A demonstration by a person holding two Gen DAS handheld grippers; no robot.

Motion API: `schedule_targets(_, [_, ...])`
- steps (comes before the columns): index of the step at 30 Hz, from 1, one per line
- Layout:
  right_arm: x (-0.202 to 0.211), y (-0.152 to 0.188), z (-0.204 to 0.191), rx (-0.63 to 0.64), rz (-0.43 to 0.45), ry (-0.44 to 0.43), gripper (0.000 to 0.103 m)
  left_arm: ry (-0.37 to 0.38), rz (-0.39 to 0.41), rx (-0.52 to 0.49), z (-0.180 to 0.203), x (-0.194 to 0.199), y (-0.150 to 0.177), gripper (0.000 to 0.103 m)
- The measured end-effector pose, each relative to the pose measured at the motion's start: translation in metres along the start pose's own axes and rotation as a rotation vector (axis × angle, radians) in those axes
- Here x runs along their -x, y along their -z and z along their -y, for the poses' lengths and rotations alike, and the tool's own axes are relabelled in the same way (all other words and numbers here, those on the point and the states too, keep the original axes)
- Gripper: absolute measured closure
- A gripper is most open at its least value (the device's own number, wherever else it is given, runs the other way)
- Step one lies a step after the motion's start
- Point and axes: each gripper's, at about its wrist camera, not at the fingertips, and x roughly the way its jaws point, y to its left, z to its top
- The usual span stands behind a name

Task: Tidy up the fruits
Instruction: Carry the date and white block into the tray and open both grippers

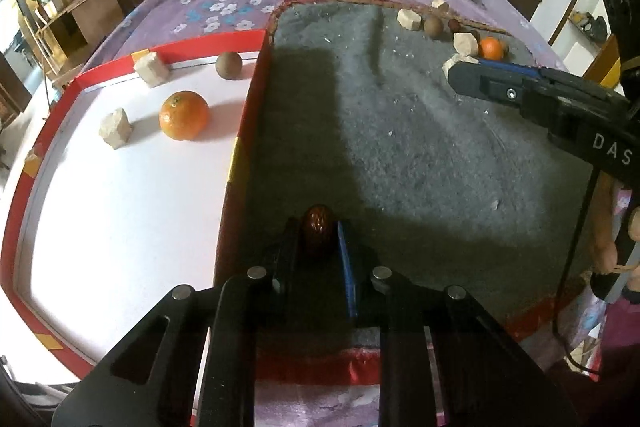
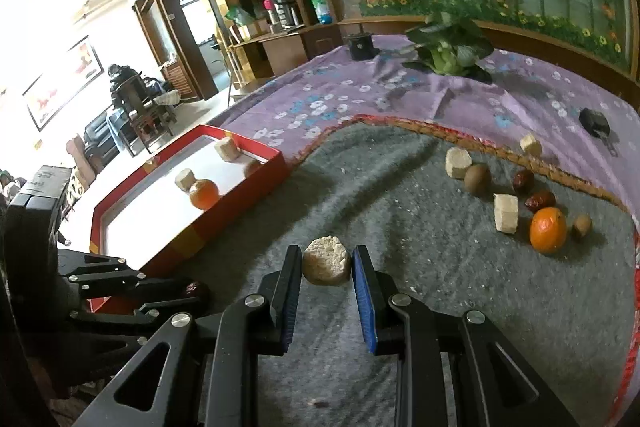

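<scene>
Left wrist view: your left gripper [image 1: 319, 239] has its jaws pinching a small, dark red, wrinkled fruit, seemingly a dried date [image 1: 318, 235], which stands with its long axis roughly along the fingers, over the grey mat [image 1: 400, 155] just beside the red wall of the tray [image 1: 240, 131]. The tray lies to the left of the jaws, so the coming move is judged to be a short carry leftward over that wall. On its white floor you can see an orange [image 1: 183, 115], a brown round fruit [image 1: 229, 65] and two pale, faceted chunks [image 1: 116, 128]. Your right gripper [image 1: 472, 79] reaches in from the right edge, well apart from the tray; its grip cannot be read here. Right wrist view: the right gripper [image 2: 327, 267] has its jaws pinching a pale, rough, rounded chunk [image 2: 327, 265], held clear above the mat [image 2: 400, 267]. The tray [image 2: 240, 203] lies ahead and to the left, with the left gripper [image 2: 192, 289] between it and you, so your left hand is the nearer to the tray. Unsorted on the mat to the right are a second orange [image 2: 548, 230], two more dates [image 2: 523, 180], a brown round fruit [image 2: 477, 179], a small nut-like piece [image 2: 582, 225] and several pale chunks [image 2: 506, 213]. The surface under everything wears a purple flowered cloth [image 2: 360, 99].
</scene>
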Motion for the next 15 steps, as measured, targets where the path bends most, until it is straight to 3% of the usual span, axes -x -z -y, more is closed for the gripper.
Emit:
schedule_targets(6, [0.0,-0.006,-0.017,0.008,0.002,-0.045,0.078,0.033,0.073,0.052,-0.009,0.024,0.0,0.086])
schedule_targets(10, [-0.005,-0.015,-0.037,0.046,0.003,-0.067,0.078,-0.004,0.151,0.108,-0.033,0.051,-0.004,0.086])
schedule_targets(15, [-0.022,-0.028,-0.068,0.085,-0.002,-0.13,0.078,-0.069,0.172,0.195,-0.072,0.056,-0.007,0.086])
